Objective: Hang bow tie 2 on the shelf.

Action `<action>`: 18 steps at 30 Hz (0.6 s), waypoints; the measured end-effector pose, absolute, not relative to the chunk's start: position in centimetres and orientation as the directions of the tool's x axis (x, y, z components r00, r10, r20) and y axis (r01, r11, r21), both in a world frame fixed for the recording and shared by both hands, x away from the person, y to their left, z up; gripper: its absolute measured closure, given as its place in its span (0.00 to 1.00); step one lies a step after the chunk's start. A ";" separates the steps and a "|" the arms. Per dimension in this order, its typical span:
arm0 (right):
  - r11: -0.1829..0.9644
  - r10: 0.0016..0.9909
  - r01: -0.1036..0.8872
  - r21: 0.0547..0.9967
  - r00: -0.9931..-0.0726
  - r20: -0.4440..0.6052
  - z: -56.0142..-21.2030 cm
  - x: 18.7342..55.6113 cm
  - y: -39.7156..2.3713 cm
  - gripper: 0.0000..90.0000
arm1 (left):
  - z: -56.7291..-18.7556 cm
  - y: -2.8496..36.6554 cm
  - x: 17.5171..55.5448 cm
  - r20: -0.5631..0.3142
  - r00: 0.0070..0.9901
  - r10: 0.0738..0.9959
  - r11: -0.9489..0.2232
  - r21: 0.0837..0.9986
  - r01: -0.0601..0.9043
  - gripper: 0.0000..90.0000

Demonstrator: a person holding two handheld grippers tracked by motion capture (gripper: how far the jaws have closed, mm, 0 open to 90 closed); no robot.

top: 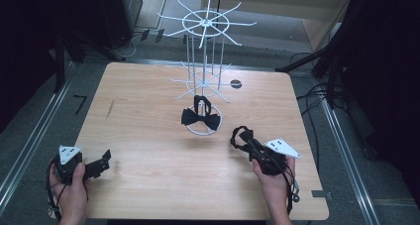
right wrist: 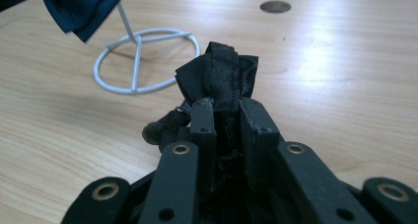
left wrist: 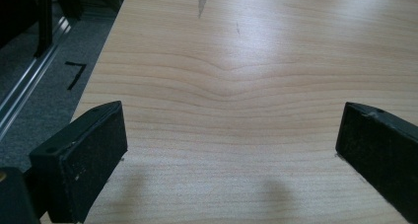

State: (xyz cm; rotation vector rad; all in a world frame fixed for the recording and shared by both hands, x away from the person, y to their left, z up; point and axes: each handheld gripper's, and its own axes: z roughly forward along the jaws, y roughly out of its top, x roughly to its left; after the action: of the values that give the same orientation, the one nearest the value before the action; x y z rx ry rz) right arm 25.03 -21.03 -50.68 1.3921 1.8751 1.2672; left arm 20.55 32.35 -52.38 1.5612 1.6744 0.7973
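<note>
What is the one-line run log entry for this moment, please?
right gripper: shut on black bow tie | left gripper: open over table | second bow tie: on white rack

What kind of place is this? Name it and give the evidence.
Probably a lab or recording workspace, not a shop: a lone wooden table inside dark metal framing, loose cables on the floor, and a white wire display rack holding a single black bow tie.

my left hand-held gripper sits low at the near left of the tabletop, jaws standing wide apart with nothing between them. my right hand-held gripper is at the near right, angled forward and left, jaws pinched close on a bunched black bow tie.
</note>
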 end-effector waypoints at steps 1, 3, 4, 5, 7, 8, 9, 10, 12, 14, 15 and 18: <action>0.049 0.918 0.467 0.883 -0.370 0.144 -50.5 24.9 -21.0 0.88 | -52.4 32.4 20.5 -0.082 -0.026 0.996 0.083 0.822 0.563 0.00; 0.051 0.918 0.452 0.891 -0.372 0.136 -50.2 24.9 -20.9 0.88 | -52.4 32.4 20.6 -0.083 -0.026 0.996 0.083 0.822 0.564 0.00; 0.048 0.918 0.445 0.894 -0.373 0.136 -50.0 24.8 -20.9 0.88 | -52.4 32.4 20.6 -0.083 -0.027 0.996 0.083 0.822 0.564 0.00; 0.049 0.916 0.437 0.898 -0.378 0.134 -49.8 24.8 -20.8 0.88 | -52.4 32.4 20.6 -0.082 -0.026 0.996 0.083 0.822 0.564 0.00; 0.048 0.917 0.430 0.902 -0.376 0.131 -49.5 24.7 -20.8 0.88 | -52.4 32.4 20.6 -0.080 -0.024 0.997 0.079 0.821 0.566 0.00; 0.047 0.917 0.421 0.906 -0.379 0.128 -49.3 24.7 -20.8 0.88 | -52.4 32.3 20.6 -0.079 -0.024 0.997 0.078 0.822 0.565 0.00; 0.043 0.916 0.413 0.910 -0.381 0.130 -49.2 24.7 -20.8 0.88 | -52.4 32.3 20.6 -0.078 -0.023 0.997 0.077 0.821 0.566 0.00; 0.039 0.915 0.410 0.911 -0.381 0.132 -49.0 24.6 -20.8 0.88 | -52.4 32.3 20.6 -0.077 -0.023 0.997 0.077 0.822 0.565 0.00; 0.038 0.914 0.399 0.916 -0.383 0.129 -48.6 24.6 -20.7 0.88 | -52.4 32.3 20.6 -0.078 -0.024 0.997 0.078 0.823 0.563 0.00; 0.041 0.914 0.386 0.922 -0.387 0.122 -48.2 24.5 -20.6 0.88 | -52.4 32.3 20.6 -0.080 -0.029 0.996 0.082 0.825 0.559 0.00; 0.039 0.913 0.381 0.924 -0.389 0.123 -48.0 24.4 -20.5 0.88 | -52.4 32.3 20.6 -0.079 -0.030 0.996 0.083 0.825 0.559 0.00; 0.038 0.910 0.369 0.929 -0.397 0.121 -47.6 24.3 -20.3 0.88 | -52.4 32.3 20.6 -0.079 -0.028 0.996 0.081 0.825 0.560 0.00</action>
State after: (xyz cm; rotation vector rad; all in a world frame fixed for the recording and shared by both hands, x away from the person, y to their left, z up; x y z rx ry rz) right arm 24.31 -20.29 -47.59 1.2896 1.8014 1.3540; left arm 20.62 32.30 -52.37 1.5592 1.6728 0.8050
